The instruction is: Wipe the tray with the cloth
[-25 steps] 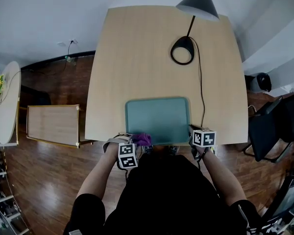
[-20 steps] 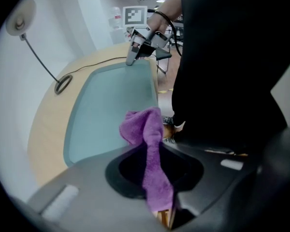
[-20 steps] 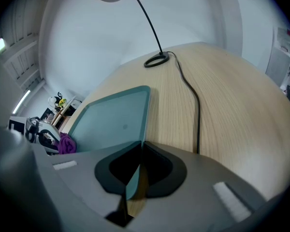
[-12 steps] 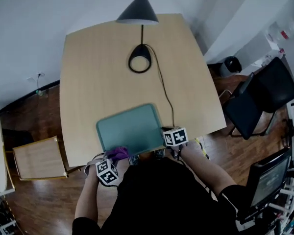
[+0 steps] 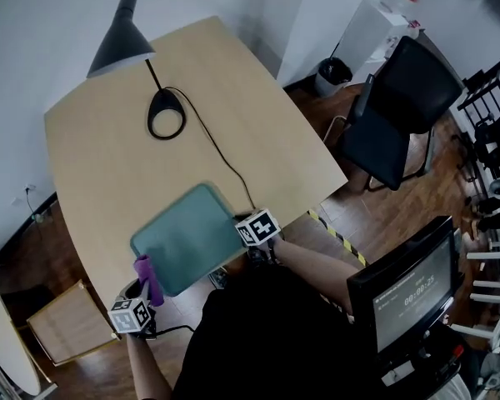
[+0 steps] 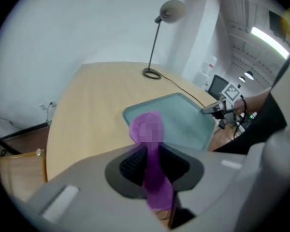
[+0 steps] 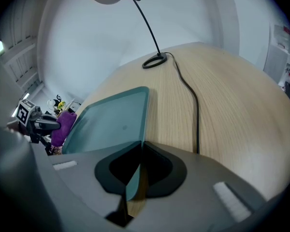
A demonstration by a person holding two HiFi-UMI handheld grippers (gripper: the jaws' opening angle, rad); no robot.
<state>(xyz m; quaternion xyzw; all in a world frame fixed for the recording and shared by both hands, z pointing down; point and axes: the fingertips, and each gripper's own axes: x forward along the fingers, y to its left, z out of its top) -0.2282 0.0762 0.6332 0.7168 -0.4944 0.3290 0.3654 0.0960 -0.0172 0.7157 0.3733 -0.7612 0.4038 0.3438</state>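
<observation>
**Head view.** The teal tray lies at the near edge of the table. Your right gripper meets its near right corner. Your left gripper holds the purple cloth upright just beside the near left corner, off the tray.

**Left gripper view.** Your jaws are pressed together on the cloth, which stands up between them; the tray lies ahead.

**Right gripper view.** Your jaws are clamped on the tray's rim at that corner. The lamp cord runs across the table just beside the tray.
</observation>
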